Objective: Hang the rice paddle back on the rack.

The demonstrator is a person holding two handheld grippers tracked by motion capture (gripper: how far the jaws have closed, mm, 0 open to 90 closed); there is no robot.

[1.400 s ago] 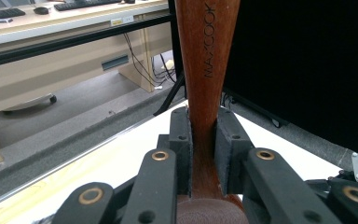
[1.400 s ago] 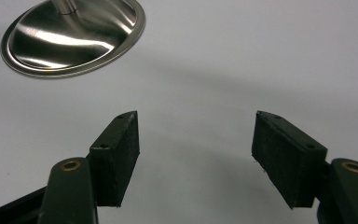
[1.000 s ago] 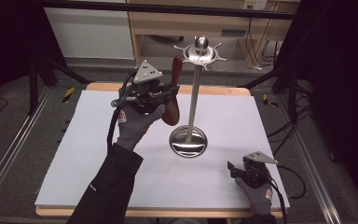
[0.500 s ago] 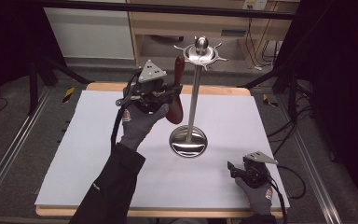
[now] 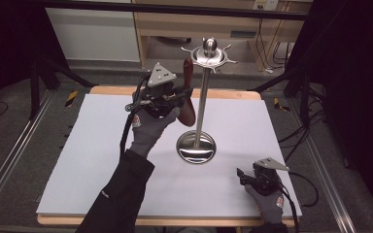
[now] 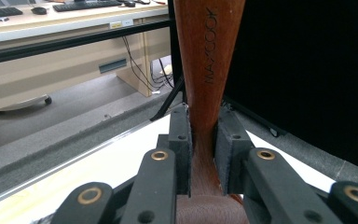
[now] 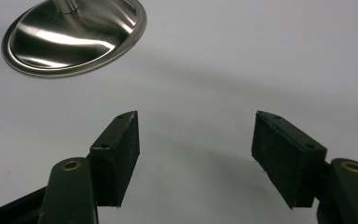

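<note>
A person's left gripper (image 5: 175, 97) clamps a brown wooden utensil (image 5: 188, 92) by its handle, holding it upright above the white mat (image 5: 77, 160), just beside the pole of a steel stand (image 5: 201, 97). The left gripper view brings out what the high view cannot: both pads pressed tight on the narrow neck of the handle (image 6: 205, 60), with lettering stamped along the wood. The left forearm reaches forward and up, gloved hand (image 5: 148, 128) raised over the table. The right gripper (image 7: 193, 149) rests low at the mat's near right corner, jaws spread wide with nothing between them; its own view shows the stand's round base (image 7: 74, 37) just ahead.
</note>
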